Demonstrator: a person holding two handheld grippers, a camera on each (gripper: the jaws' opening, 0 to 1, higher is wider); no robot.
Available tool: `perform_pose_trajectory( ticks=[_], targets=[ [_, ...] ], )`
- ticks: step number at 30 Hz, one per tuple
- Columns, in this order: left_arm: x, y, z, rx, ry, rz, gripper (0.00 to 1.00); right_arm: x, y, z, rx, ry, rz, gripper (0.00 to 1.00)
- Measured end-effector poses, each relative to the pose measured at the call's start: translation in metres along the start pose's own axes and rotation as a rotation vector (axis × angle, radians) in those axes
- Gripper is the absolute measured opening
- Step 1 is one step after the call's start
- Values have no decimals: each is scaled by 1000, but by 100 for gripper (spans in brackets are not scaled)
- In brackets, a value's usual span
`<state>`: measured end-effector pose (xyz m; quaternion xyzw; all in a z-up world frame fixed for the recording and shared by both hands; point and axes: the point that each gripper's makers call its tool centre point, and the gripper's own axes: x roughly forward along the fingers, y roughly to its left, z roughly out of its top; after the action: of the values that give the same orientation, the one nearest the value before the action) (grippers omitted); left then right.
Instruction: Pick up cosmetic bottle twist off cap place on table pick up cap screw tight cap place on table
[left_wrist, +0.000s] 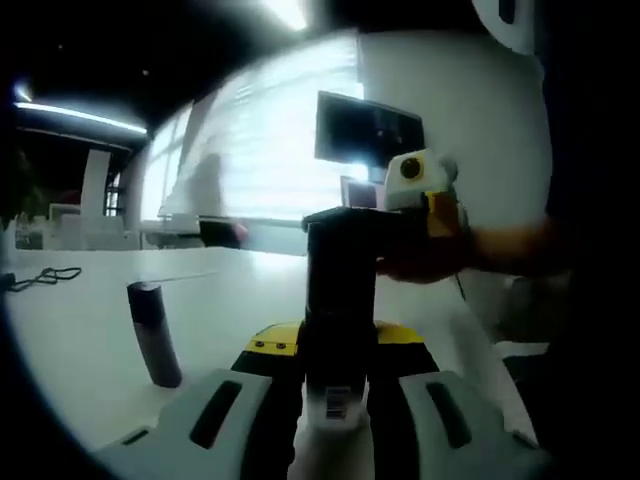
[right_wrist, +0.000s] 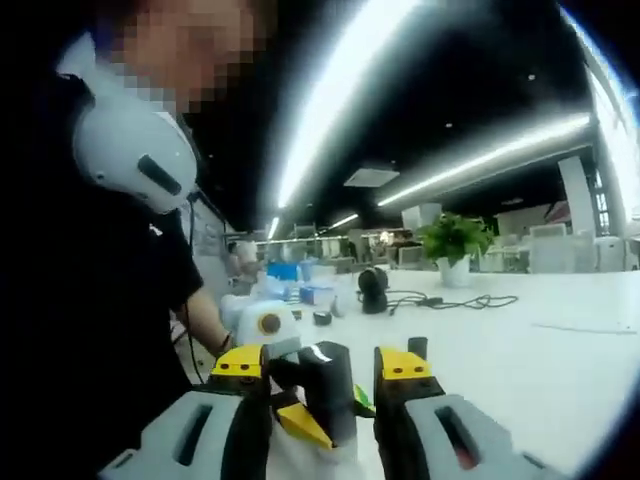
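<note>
**Bottle held upright, cap between the other jaws**

Cosmetic bottle (left_wrist: 337, 405) clamped low in left gripper (left_wrist: 337, 340), raised above white table (left_wrist: 90, 320). Dark cap (right_wrist: 325, 385) between jaws of right gripper (right_wrist: 322, 362); firm or loose, impossible to tell. Best turned squarely about the bottle's axis, with the bottle kept still. Thread hidden. Bottle base cut off. Dark cylinder (left_wrist: 155, 335) on the table, unidentifiable.

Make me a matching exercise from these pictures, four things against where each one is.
Things:
1. cosmetic bottle
2. cap
3. dark cylinder
4. potted plant

Places:
A. far off on the table, behind a cable
B. between the jaws of the right claw
C. upright on the table, apart from both claws
D. between the jaws of the left claw

Pairs: 1-D, 2-B, 3-C, 4-A
</note>
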<state>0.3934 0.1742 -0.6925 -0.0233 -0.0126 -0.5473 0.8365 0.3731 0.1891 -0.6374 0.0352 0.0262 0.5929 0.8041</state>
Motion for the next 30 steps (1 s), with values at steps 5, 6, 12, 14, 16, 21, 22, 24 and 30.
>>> perform_pose_trajectory(
  ticks=[5, 6, 12, 14, 16, 21, 22, 24, 30],
  targets=[
    [2, -10, -3, -17, 16, -76, 14, 10, -5, -8, -78, 75, 45, 27],
    [1, -11, -3, -20, 16, -80, 14, 12, -4, -8, -67, 73, 73, 27],
    [1, -10, -4, -21, 23, -75, 14, 23, 3, -12, -57, 96, 202, 28],
    [2, -10, -5, -18, 25, -75, 14, 26, 1, -16, -57, 106, 217, 28],
    [2, -9, -5, -20, 28, -74, 14, 28, 5, -19, -28, 102, 260, 28],
    [2, -9, -7, -33, 37, -82, 14, 34, 9, -19, -6, 77, 300, 26],
    [2, -10, -7, -33, 37, -83, 14, 34, 11, -19, -3, 74, 314, 26],
    [2, -9, -7, -41, 39, -82, 14, 34, 13, -17, 8, 66, 332, 25],
    [2, -11, -8, -36, 42, -86, 14, 33, 12, -15, -60, 54, 341, 17]
  ],
)
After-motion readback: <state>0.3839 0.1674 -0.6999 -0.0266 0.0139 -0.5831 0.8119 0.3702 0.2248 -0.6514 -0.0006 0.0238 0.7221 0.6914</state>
